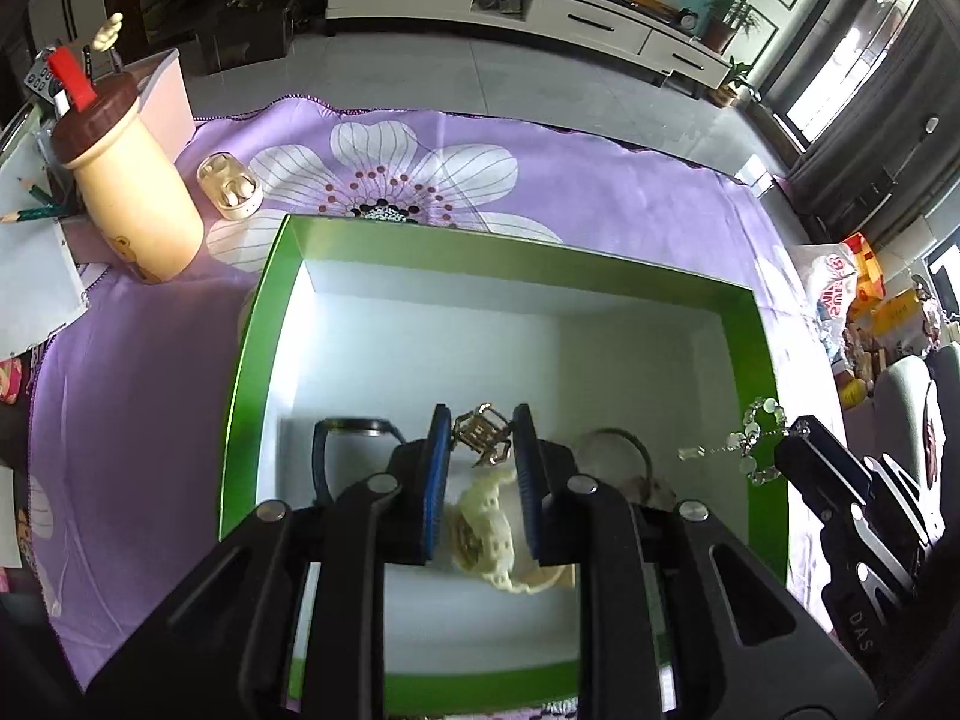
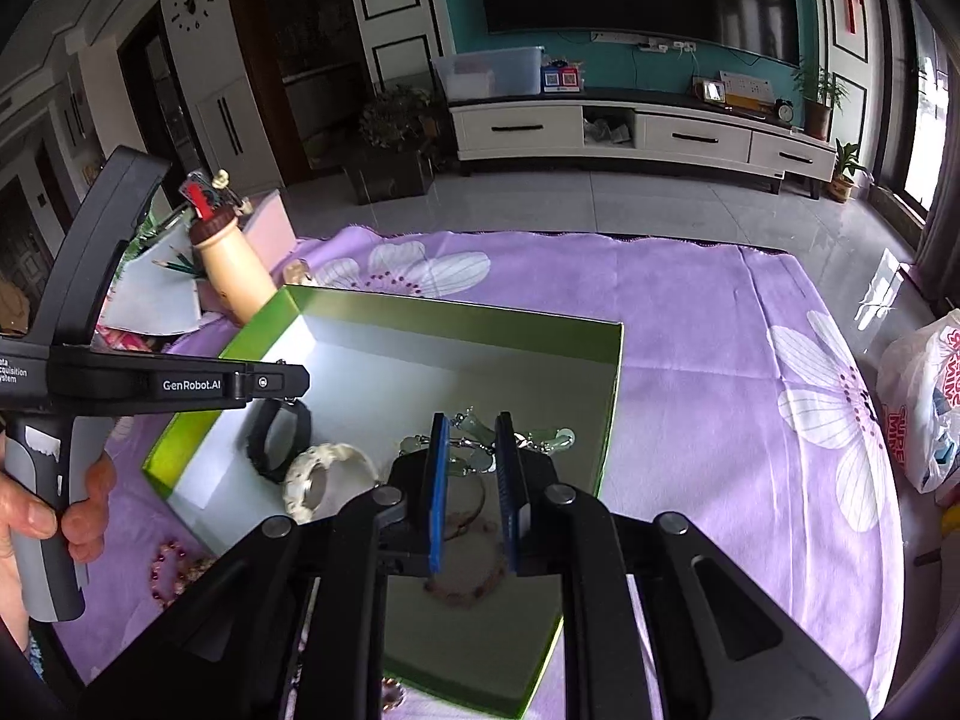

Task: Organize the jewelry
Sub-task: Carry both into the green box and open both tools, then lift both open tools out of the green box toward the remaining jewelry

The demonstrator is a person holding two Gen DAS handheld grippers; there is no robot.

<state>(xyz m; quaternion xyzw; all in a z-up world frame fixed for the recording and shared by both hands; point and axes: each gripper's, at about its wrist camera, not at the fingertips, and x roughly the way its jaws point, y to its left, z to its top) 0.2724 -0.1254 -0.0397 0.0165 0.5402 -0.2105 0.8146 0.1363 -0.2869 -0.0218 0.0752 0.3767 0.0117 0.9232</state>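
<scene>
A green box [image 1: 282, 276] with a white inside lies on the purple flowered cloth; it also shows in the right wrist view [image 2: 456, 315]. My left gripper [image 1: 482, 432] is shut on a gold metal watch [image 1: 480, 431] and holds it above a cream watch [image 1: 486, 531] inside the box. A dark watch [image 1: 336, 438] lies to its left. My right gripper [image 2: 471, 441] is shut on a pale green bead bracelet [image 2: 480, 438], which hangs over the box's right wall [image 1: 750, 438]. A pink bead bracelet [image 2: 462, 591] lies on the box floor.
A cream bottle-shaped pen holder [image 1: 129, 198] and an open earbud case [image 1: 231, 186] stand at the far left of the cloth. A dark red bead bracelet [image 2: 168, 570] lies on the cloth outside the box. A plastic bag [image 2: 924, 402] sits at the right.
</scene>
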